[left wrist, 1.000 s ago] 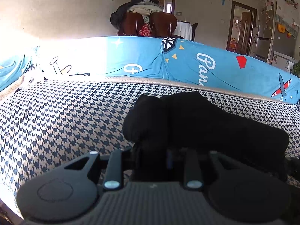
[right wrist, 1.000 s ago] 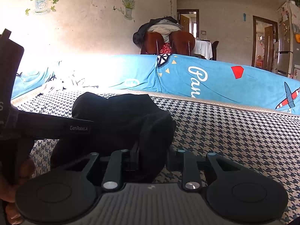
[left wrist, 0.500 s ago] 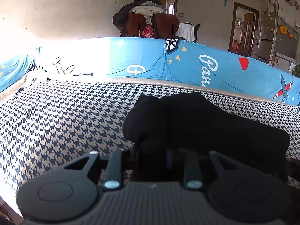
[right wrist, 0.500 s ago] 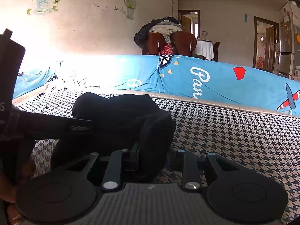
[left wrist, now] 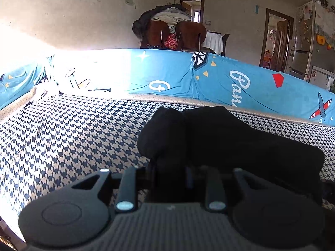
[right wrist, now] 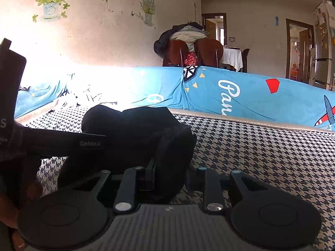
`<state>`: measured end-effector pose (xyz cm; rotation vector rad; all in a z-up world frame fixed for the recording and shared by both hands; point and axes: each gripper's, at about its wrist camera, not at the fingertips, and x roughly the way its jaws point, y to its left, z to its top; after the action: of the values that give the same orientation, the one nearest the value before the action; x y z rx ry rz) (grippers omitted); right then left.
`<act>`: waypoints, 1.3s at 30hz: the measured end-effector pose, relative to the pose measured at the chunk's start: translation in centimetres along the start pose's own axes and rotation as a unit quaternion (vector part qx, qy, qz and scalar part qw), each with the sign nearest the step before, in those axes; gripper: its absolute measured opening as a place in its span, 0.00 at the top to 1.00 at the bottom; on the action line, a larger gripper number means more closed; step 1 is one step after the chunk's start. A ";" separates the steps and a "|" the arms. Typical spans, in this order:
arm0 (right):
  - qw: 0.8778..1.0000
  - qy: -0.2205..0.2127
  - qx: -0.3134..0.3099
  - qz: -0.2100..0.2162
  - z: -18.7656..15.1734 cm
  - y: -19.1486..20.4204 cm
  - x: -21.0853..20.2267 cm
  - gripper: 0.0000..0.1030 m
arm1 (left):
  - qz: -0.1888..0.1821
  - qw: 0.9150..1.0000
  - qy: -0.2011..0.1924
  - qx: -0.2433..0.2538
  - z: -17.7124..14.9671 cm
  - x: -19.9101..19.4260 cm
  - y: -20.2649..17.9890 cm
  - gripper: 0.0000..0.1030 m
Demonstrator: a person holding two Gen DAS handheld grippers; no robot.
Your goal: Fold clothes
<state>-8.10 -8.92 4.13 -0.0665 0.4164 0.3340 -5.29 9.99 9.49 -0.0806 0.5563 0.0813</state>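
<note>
A bunched black garment (left wrist: 219, 138) lies on the houndstooth cover (left wrist: 62, 138) of a sofa seat. My left gripper (left wrist: 169, 173) is shut on the garment's near left end; the cloth fills the gap between its jaws. In the right wrist view the same black garment (right wrist: 136, 133) sits left of centre, and my right gripper (right wrist: 169, 173) is shut on its near right end. The left gripper's body (right wrist: 62, 142) and the hand (right wrist: 12, 198) that holds it show at the left edge of that view.
The blue printed sofa back (left wrist: 240, 85) runs across behind the seat. Beyond it stand brown chairs (left wrist: 178, 34) with clothes piled on them, a white-clothed table (left wrist: 213, 41), a doorway (left wrist: 276, 39) and a fridge (left wrist: 307, 48). Bare houndstooth cover (right wrist: 272, 156) spreads to the right.
</note>
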 end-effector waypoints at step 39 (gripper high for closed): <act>0.998 -0.020 0.009 0.055 5.6 0.9 8.6 0.75 | 0.083 0.995 -0.041 0.034 6.9 6.0 2.4 0.77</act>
<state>1.22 -4.75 5.73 -0.0198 0.3839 0.4402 3.20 13.42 12.02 0.0347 0.4816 0.2270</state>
